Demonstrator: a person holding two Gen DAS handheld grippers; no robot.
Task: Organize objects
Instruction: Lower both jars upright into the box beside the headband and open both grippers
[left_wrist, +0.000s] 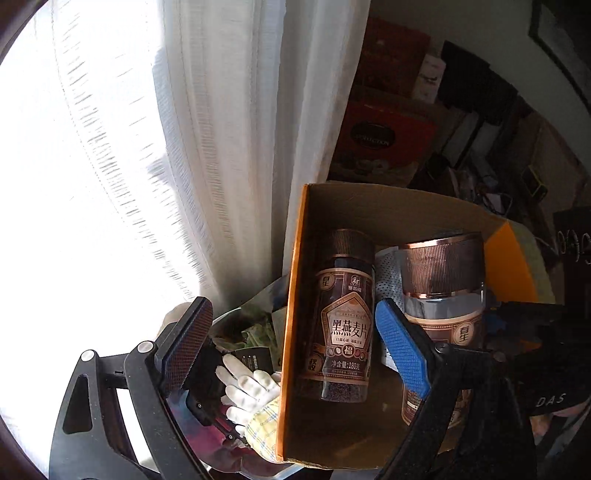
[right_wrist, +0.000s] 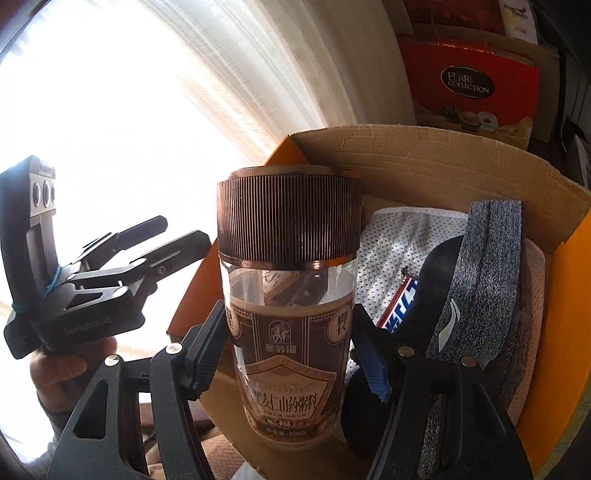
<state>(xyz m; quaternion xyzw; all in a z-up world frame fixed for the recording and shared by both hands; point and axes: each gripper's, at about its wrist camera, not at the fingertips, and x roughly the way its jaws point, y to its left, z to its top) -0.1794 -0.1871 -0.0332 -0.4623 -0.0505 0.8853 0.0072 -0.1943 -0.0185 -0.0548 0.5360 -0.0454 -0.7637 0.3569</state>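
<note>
- Cardboard forms the open box (right_wrist: 424, 162) that fills the middle of both views, plain brown inside with orange outer faces, standing beside a white sheer curtain (left_wrist: 229, 147).
- We see the right gripper (right_wrist: 291, 363) closed around a large clear jar (right_wrist: 290, 314) with a ribbed copper lid; both pads press on the jar's labelled body, and the jar hangs upright over the box's opening.
- In the left wrist view the same large jar appears at the right side of the box, with the right gripper's dark frame behind it.
- We see the left gripper (left_wrist: 291, 341) with its jaws standing wide apart and nothing between the pads; one finger (left_wrist: 188, 343) lies outside the box wall, the blue-padded finger (left_wrist: 402, 350) over the box's interior.
- A smaller jar (left_wrist: 341, 317) of dark grains, also copper-lidded, stands free inside the box against its left wall, between the left gripper's fingers in that view but not touched by them.
- Inside the box we also find a white mesh cloth (right_wrist: 402, 254), a wrapped candy bar (right_wrist: 400, 306) and a grey-and-black shoe (right_wrist: 487, 266) leaning at the right wall.
- A white glove (left_wrist: 251, 387) lies outside the box's left wall.
- A red chocolate box (right_wrist: 469, 88) stands behind.
</note>
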